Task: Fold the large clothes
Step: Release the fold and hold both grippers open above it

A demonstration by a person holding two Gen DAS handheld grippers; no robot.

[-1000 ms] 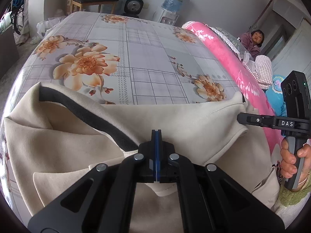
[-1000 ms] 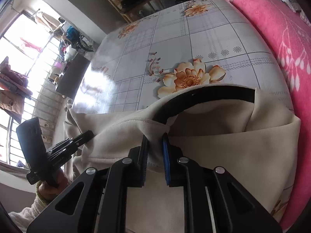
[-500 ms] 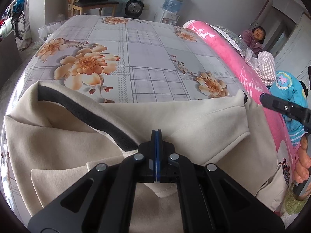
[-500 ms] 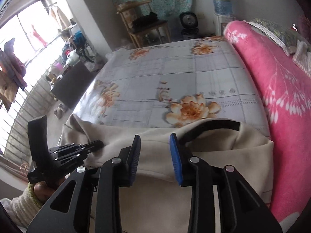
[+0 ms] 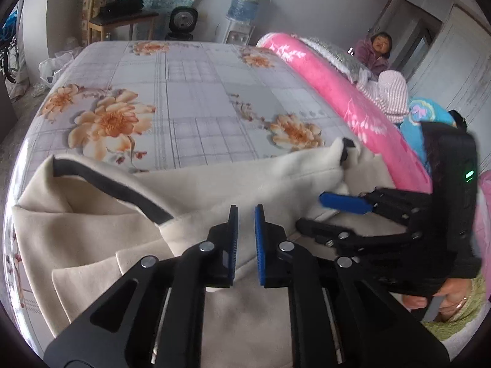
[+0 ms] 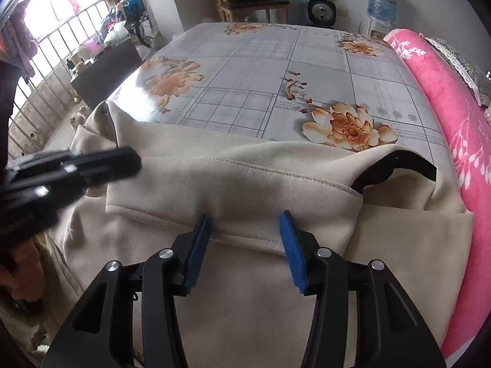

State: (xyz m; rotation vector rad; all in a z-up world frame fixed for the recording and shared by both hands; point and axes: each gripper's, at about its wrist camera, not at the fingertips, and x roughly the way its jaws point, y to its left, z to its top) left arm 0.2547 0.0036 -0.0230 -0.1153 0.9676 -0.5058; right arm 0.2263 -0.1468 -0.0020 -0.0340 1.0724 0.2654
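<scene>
Left gripper [image 5: 246, 214] narrowly parted, right gripper [image 6: 244, 224] wide — both empty (over beige garment [image 6: 245, 181]).

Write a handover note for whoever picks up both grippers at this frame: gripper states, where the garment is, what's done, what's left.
Left gripper: open, holding nothing, just above the garment.
Right gripper: open wide, empty, at the hem of the folded-over flap.
Garment: beige, black-trimmed, lying on the near edge of the floral bed, beside the pink blanket.
Done: one fold laid over.
Left: probably re-grip and fold again; smooth the bunched left side.
</scene>
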